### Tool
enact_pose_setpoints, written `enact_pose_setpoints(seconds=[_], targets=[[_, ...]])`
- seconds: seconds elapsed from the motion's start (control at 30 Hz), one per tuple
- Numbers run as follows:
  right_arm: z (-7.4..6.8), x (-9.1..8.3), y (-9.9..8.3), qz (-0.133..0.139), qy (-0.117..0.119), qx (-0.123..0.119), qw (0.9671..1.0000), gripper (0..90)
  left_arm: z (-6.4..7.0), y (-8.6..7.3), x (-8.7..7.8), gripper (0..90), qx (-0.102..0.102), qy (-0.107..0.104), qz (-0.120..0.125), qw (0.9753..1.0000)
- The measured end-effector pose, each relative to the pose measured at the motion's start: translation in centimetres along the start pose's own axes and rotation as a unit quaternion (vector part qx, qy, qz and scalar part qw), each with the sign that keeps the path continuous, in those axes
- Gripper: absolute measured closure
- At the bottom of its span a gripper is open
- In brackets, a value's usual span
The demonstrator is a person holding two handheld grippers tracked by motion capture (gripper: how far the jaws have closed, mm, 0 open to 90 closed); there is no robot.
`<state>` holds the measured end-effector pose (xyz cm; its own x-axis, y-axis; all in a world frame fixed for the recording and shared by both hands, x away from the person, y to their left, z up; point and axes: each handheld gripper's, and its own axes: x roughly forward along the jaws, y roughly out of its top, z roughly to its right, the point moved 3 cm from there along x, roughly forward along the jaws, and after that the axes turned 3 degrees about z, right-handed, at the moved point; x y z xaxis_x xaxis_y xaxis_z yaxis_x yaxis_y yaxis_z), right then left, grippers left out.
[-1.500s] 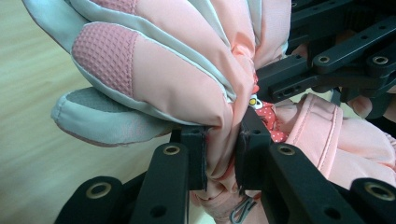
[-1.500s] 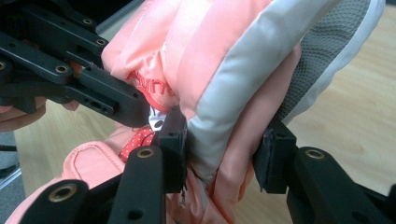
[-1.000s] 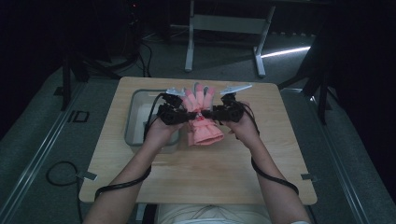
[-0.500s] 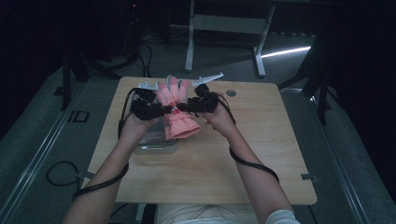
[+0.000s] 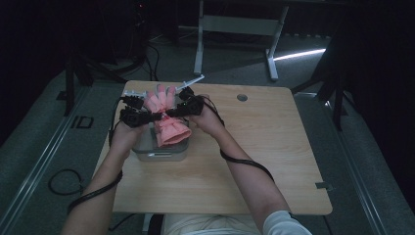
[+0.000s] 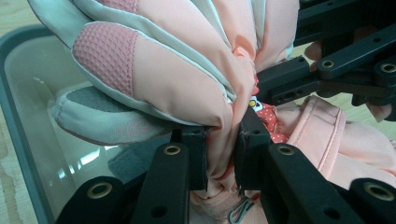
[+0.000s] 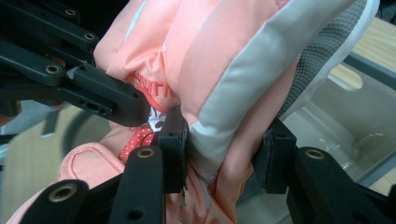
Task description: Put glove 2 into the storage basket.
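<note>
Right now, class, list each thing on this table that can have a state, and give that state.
Glove: pinched at its wrist by both grippers, held above the tub.
Tub: open, no lid on it, on the table.
Left gripper: shut on the glove.
Right gripper: shut on the glove.
</note>
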<state>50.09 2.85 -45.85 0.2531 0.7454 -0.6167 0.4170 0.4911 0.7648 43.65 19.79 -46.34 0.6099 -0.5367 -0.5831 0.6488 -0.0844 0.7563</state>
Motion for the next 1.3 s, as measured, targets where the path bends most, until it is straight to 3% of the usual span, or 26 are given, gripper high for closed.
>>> enact_pose_setpoints(seconds=[0.33, 0.5, 0.73, 0.77, 0.83, 0.87, 1.07, 1.3], targets=[[1.2, 3.8, -1.5, -0.038, -0.012, 0.016, 0.9991, 59.3, -2.8, -2.0, 2.6, 76.6, -0.041, -0.001, -0.029, 0.9987], [1.6, 5.0, -2.2, -0.04, -0.021, 0.029, 0.9986, 54.3, -3.6, -2.4, 3.2, 73.1, -0.055, 0.015, -0.046, 0.9973], [2.0, 4.5, -1.9, -0.041, -0.043, 0.023, 0.998, 48.0, -3.4, -2.2, 3.4, 59.5, -0.049, 0.044, -0.056, 0.9963], [2.1, 4.3, -1.9, -0.042, -0.045, 0.024, 0.9978, 47.2, -3.5, -2.3, 3.5, 59.5, -0.05, 0.063, -0.058, 0.9951], [2.3, 3.5, -1.6, -0.033, -0.055, 0.022, 0.9977, 46.7, -3.5, -2.3, 3.4, 55.9, -0.044, 0.074, -0.055, 0.9948], [2.3, 3.2, -1.5, -0.029, -0.053, 0.023, 0.9979, 45.9, -3.6, -2.3, 3.3, 54.4, -0.042, 0.083, -0.054, 0.9942], [2.0, 2.2, -1.1, -0.018, -0.045, 0.023, 0.9985, 42.3, -3.6, -2.1, 2.7, 46.6, -0.043, 0.085, -0.039, 0.9947], [1.7, 1.0, -1.1, 0.004, -0.034, 0.028, 0.999, 39.9, -3.0, -1.5, 1.2, 44.5, -0.016, 0.11, -0.015, 0.9937]])
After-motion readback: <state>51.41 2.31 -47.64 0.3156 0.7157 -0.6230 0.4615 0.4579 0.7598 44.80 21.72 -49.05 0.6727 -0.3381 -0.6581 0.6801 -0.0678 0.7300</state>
